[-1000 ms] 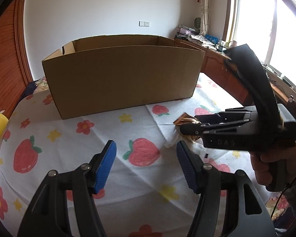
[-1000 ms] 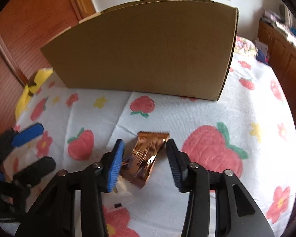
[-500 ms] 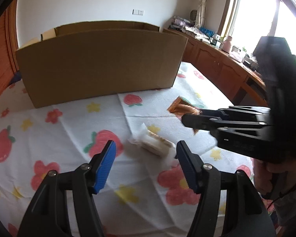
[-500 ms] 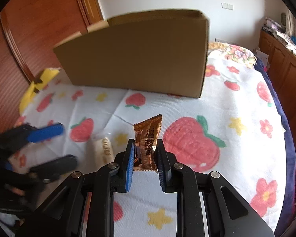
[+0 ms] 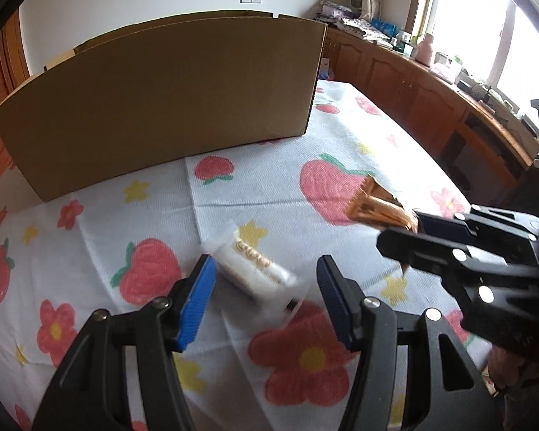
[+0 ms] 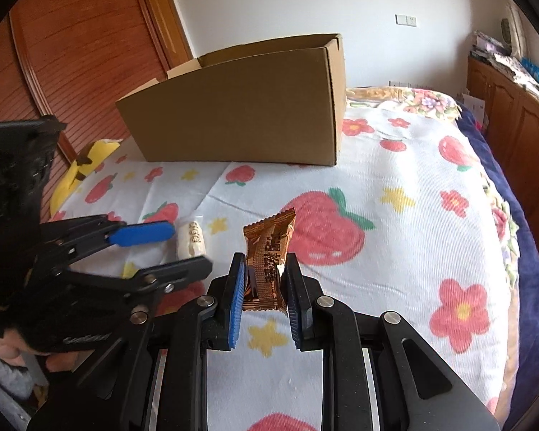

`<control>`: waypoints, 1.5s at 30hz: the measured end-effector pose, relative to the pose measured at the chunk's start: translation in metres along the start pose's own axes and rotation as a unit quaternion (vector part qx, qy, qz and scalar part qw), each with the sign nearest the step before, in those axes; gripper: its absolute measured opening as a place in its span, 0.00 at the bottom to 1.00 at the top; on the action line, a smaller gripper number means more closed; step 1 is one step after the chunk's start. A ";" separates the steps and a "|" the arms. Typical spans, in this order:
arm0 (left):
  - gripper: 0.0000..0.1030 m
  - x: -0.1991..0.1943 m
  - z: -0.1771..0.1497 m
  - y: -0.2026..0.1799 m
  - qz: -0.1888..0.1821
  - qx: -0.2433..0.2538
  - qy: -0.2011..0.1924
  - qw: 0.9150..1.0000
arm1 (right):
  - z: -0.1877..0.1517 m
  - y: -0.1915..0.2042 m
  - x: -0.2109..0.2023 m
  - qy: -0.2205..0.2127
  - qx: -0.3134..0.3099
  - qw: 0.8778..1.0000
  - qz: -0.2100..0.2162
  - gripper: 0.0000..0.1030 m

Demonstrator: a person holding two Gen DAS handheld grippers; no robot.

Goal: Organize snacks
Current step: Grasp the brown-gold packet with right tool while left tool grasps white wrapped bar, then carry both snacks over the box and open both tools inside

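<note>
Your right gripper [image 6: 263,289] is clamped on the brown packet [image 6: 269,251], low centre of its view, lifted clear of the cloth [image 6: 395,251] so it can go to the box [image 6: 240,115] at upper centre. Your left gripper [image 5: 266,298] is closing around the white packet [image 5: 251,269], which lies on the cloth at lower centre between the pads, not yet pinched.

Both wrist views close, angled down over bedspread [image 5: 255,186]; share cardboard box [image 6: 240,115].
</note>
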State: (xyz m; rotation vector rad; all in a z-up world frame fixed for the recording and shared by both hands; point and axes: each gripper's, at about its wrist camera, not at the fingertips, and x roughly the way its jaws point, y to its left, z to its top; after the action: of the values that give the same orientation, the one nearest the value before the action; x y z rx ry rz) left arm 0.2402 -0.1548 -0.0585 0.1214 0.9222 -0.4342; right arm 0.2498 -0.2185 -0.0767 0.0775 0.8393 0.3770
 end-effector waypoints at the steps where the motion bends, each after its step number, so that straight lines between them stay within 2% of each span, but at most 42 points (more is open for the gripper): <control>1: 0.56 0.002 0.001 -0.002 0.003 0.001 0.002 1.000 | -0.001 -0.001 -0.001 -0.001 0.002 1.000 0.003 0.19; 4: 0.55 0.006 0.001 -0.004 0.009 0.001 0.004 1.000 | -0.005 -0.003 -0.004 -0.003 0.005 1.000 0.007 0.19; 6: 0.51 0.009 0.001 -0.008 0.016 0.006 0.004 1.000 | -0.007 -0.004 -0.006 -0.005 0.007 1.000 0.011 0.19; 9: 0.38 0.010 -0.002 -0.011 0.026 0.014 0.003 1.000 | -0.008 -0.005 -0.007 -0.008 0.010 1.000 0.015 0.19; 11: 0.19 0.008 -0.004 -0.012 0.019 0.018 0.002 1.000 | -0.010 -0.005 -0.007 -0.008 0.011 1.000 0.018 0.19; 14: 0.18 0.005 -0.005 -0.011 0.007 0.015 0.006 1.000 | -0.011 -0.004 -0.009 -0.009 0.009 1.000 0.019 0.19; 19: 0.18 -0.003 -0.008 -0.007 0.009 0.010 -0.004 1.000 | -0.012 -0.003 -0.011 -0.010 0.006 1.000 0.014 0.19; 28: 0.18 -0.033 0.004 0.007 0.010 0.005 -0.047 0.999 | -0.003 0.003 -0.020 -0.020 -0.003 1.000 0.005 0.19; 45: 0.19 -0.090 0.051 0.065 0.025 0.012 -0.118 0.993 | 0.076 0.041 -0.040 -0.079 -0.075 0.994 0.016 0.19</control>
State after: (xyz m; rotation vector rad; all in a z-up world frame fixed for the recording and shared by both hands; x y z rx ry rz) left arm 0.2581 -0.0828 0.0382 0.1111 0.6814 -0.4040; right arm 0.2698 -0.1882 0.0116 -0.0185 0.6512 0.4577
